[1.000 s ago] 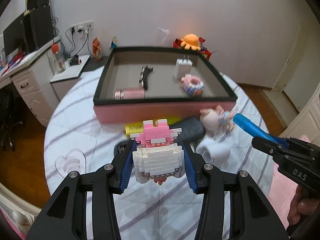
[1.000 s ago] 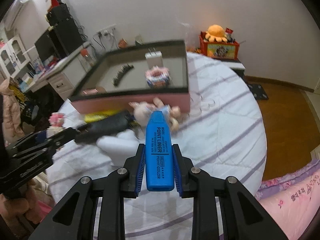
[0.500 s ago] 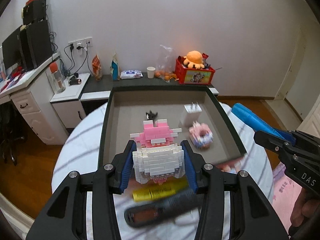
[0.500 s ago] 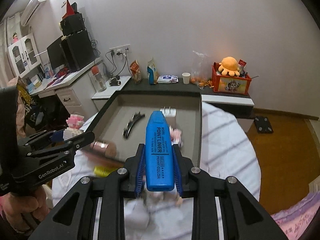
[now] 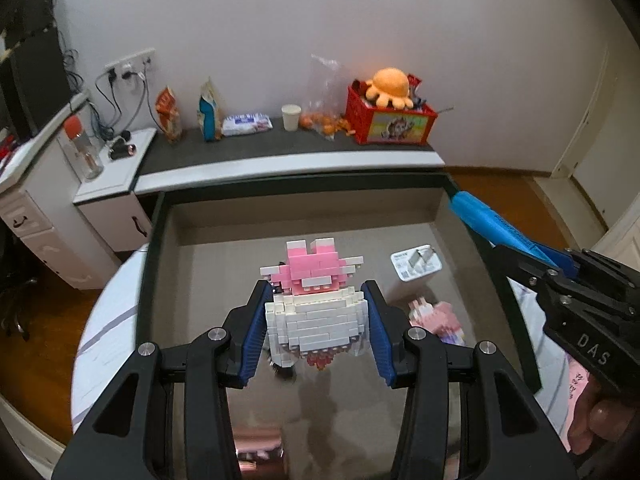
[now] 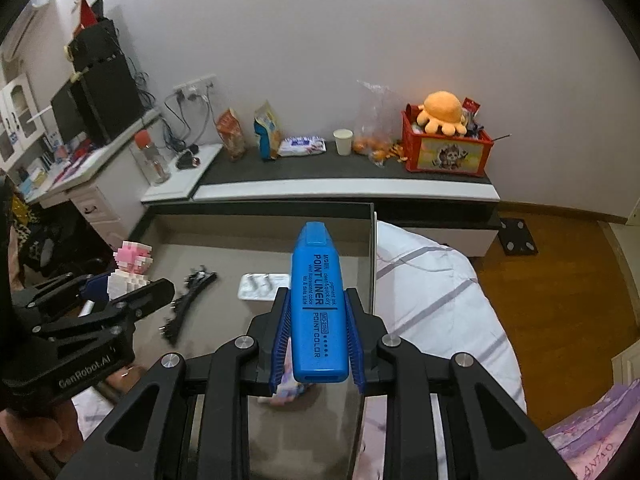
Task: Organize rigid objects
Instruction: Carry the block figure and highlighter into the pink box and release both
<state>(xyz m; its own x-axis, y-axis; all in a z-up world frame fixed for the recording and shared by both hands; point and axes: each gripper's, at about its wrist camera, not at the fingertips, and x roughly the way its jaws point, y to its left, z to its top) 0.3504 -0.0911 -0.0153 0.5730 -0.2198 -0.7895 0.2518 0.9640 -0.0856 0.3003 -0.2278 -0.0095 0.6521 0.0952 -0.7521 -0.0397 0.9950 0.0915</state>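
Note:
My left gripper (image 5: pixel 316 332) is shut on a pink and white brick figure (image 5: pixel 316 300) and holds it above the floor of the dark-rimmed tray (image 5: pixel 152 248). My right gripper (image 6: pixel 318 336) is shut on a blue highlighter (image 6: pixel 318 300) and holds it over the tray's right side (image 6: pixel 370 248). In the tray lie a white charger (image 5: pixel 416 266), a pink ring toy (image 5: pixel 438 318), a black hair clip (image 6: pixel 188 300) and a pink tube (image 5: pixel 258 452). The right gripper also shows in the left wrist view (image 5: pixel 560 280), the left one in the right wrist view (image 6: pixel 100 296).
The tray sits on a round table with a striped white cloth (image 6: pixel 432 304). Behind it runs a low dark shelf (image 5: pixel 280 148) with snack bags, a cup and a red box with an orange plush (image 5: pixel 388 118). A white desk (image 5: pixel 36 208) stands at left.
Both grippers have moved forward from the table's front to above the tray, each still holding its object. The items on the cloth in front of the tray have dropped out of view.

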